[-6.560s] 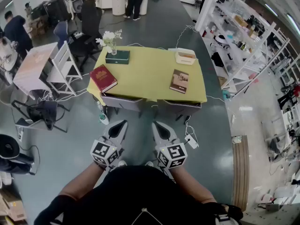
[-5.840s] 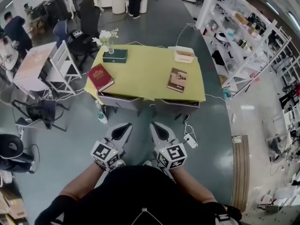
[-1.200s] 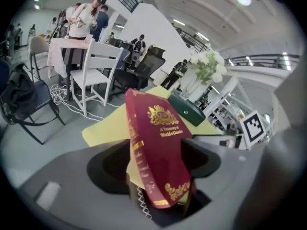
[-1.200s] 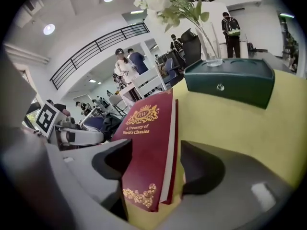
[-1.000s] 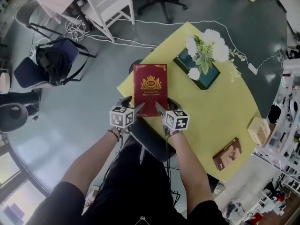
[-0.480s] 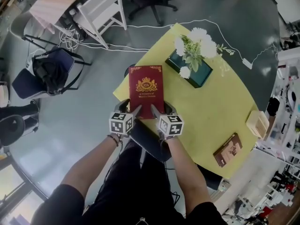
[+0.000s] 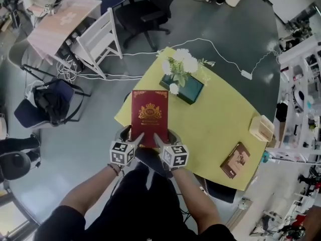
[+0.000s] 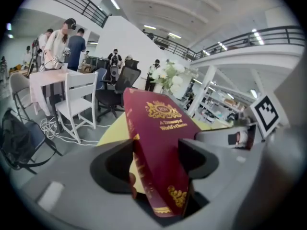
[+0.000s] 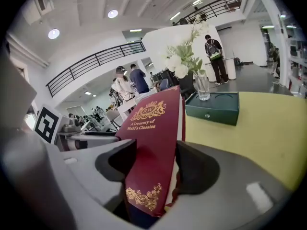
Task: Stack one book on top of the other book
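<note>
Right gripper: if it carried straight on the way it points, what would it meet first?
The right gripper has just been closing its jaws on the red book, which fills that line. Beyond is hidden, probably the yellow table near the green box.

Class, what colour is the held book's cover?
The book is dark red with gold print, clearest in the right gripper view.

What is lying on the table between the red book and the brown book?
Nothing: in the head view, only bare yellow table separates the red book and the brown book.
</note>
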`<state>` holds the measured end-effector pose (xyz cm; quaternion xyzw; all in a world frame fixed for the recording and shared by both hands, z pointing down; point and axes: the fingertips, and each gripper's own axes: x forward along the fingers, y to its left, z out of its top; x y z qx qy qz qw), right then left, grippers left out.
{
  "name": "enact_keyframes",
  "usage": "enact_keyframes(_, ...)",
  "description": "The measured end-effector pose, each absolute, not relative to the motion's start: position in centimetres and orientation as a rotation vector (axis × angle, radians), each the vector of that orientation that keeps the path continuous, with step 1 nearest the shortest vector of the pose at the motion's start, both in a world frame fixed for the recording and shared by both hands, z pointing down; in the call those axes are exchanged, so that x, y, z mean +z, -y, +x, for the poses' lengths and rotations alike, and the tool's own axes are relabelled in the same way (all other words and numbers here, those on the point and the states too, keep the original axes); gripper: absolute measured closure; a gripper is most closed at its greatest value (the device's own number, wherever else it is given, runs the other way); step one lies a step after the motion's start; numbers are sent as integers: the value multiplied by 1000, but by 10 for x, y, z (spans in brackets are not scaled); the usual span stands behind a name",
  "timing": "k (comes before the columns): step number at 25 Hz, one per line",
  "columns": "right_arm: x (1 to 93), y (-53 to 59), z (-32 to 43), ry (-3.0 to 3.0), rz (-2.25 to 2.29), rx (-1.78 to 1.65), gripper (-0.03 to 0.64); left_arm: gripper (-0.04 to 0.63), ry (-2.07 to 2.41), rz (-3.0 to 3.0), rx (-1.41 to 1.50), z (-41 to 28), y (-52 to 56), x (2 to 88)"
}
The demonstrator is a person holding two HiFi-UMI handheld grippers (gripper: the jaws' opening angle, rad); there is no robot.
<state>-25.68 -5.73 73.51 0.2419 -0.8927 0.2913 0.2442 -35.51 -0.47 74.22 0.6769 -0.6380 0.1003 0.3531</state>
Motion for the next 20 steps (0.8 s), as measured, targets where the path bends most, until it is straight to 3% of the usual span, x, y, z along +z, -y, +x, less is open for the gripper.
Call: enact_keyframes(20,623,23,-85,2408,1190,879,359,285,1386,2126,345,-196,11,631)
